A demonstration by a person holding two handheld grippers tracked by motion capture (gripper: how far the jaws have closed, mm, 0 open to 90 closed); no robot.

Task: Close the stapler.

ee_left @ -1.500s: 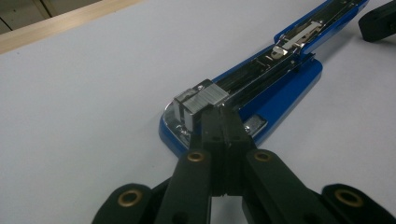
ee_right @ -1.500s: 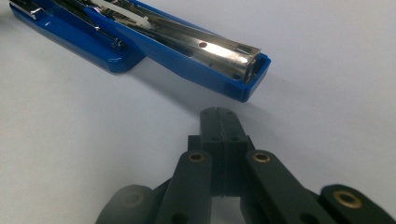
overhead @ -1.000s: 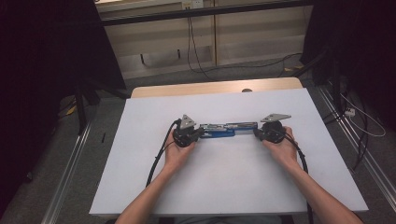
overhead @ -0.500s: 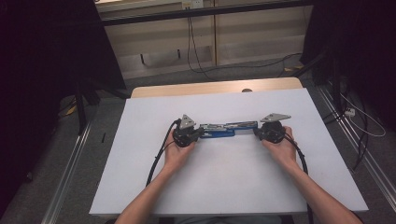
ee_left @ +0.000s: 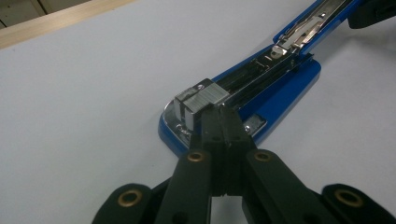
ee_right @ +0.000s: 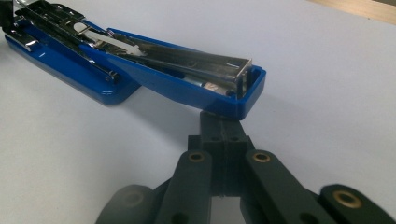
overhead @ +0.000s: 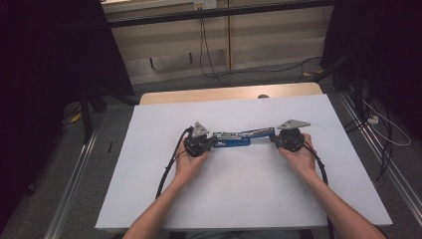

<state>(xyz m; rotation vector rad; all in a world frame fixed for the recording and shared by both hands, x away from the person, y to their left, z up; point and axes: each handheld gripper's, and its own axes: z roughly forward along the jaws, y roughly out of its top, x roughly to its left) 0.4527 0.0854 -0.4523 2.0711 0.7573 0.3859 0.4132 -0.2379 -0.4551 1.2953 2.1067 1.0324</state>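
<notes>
No shift since earlier; both hand-held grippers clenched, tips against glossy blue, chrome-railed stapler.

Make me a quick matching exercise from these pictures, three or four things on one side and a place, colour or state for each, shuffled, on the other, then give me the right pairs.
Things:
1. stapler
2. left gripper
3. right gripper
4. table

Descriptions:
A. white top that bears everything
B. blue, swung open flat
C. jaws together at the stapler's base end, by the metal staple head
D. jaws together under the tip of the stapler's opened blue top

Pairs: 1-B, 2-C, 3-D, 4-A
</notes>
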